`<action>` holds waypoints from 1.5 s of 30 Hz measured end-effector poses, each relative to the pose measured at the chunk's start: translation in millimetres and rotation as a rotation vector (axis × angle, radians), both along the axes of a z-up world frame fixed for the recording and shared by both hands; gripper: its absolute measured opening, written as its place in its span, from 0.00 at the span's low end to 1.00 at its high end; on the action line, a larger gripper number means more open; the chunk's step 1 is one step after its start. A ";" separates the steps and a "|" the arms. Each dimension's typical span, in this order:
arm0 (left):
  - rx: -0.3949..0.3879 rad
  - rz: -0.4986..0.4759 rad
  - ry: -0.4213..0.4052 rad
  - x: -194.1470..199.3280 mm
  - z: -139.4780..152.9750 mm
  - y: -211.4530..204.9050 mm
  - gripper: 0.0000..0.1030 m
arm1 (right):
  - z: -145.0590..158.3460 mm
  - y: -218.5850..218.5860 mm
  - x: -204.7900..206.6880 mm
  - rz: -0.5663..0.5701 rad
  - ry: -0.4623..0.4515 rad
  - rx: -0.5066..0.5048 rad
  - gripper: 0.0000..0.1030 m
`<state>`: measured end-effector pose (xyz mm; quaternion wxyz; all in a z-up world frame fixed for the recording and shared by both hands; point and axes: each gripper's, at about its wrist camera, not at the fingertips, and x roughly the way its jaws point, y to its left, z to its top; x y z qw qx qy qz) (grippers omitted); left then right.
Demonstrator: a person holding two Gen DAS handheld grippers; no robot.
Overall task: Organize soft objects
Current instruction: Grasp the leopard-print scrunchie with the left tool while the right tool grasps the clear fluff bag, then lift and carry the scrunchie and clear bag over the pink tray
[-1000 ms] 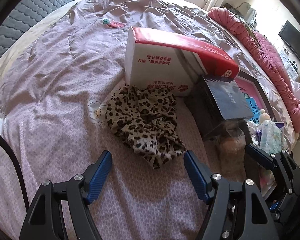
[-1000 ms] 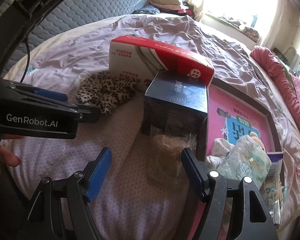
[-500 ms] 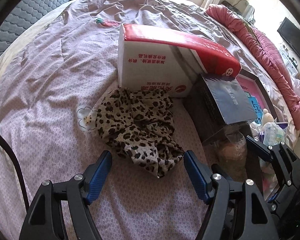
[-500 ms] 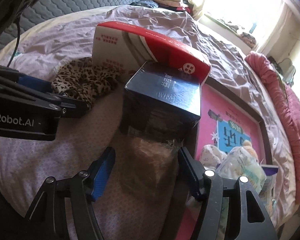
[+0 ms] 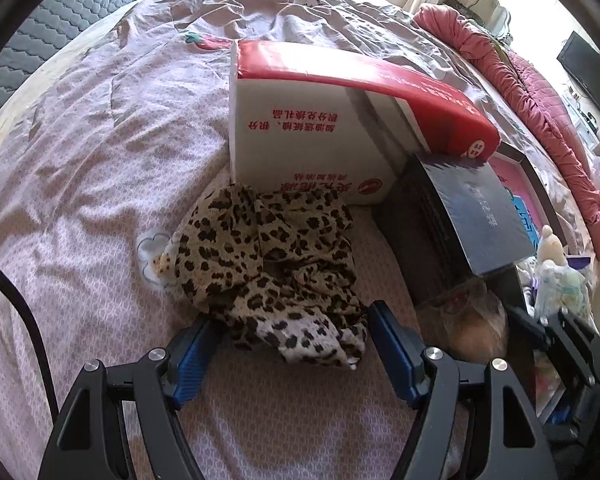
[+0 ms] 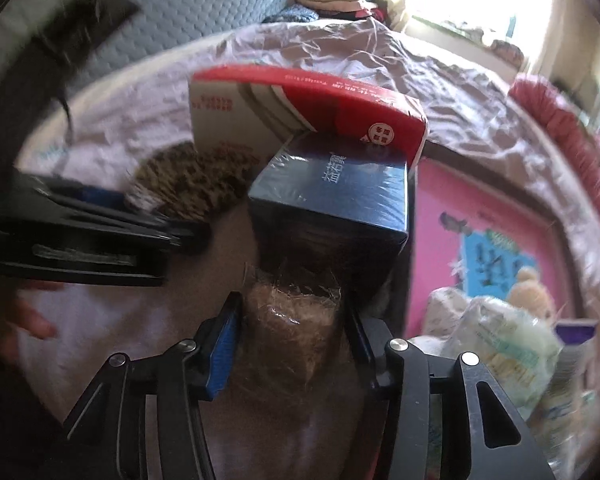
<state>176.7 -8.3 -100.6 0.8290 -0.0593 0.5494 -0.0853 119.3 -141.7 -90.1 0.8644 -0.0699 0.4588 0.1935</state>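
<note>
A crumpled leopard-print cloth (image 5: 272, 264) lies on the pink bedspread (image 5: 100, 160) in front of a red and white box (image 5: 324, 128). My left gripper (image 5: 292, 340) is open, its blue fingers astride the cloth's near edge. A brown furry thing in clear plastic wrap (image 6: 296, 320) lies against a dark blue box (image 6: 340, 188). My right gripper (image 6: 292, 332) has narrowed around the furry thing, its fingers (image 6: 224, 336) at or near its sides; the view is blurred. The cloth (image 6: 184, 184) also shows in the right wrist view.
A pink framed board (image 6: 480, 240) lies to the right with a plastic-wrapped pack (image 6: 500, 344) and a small plush toy (image 6: 528, 292) on it. A rolled red quilt (image 5: 540, 112) runs along the bed's far right. A quilted grey headboard (image 5: 40, 32) stands at the left.
Both grippers have moved forward. The left now straddles the leopard cloth's edge. The right has reached the wrapped furry thing and its fingers have closed in around it.
</note>
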 end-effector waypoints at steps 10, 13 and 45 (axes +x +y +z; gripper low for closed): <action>-0.051 0.035 -0.040 16.2 -3.6 7.1 0.49 | 5.0 14.7 -9.1 0.041 0.019 0.064 0.50; -0.111 0.041 -0.032 18.9 -5.4 12.5 0.26 | 5.1 14.6 -12.5 0.044 0.022 0.078 0.50; -0.137 -0.001 -0.193 -56.4 82.9 -12.9 0.14 | 87.2 -69.5 -42.7 -0.150 -0.119 0.253 0.50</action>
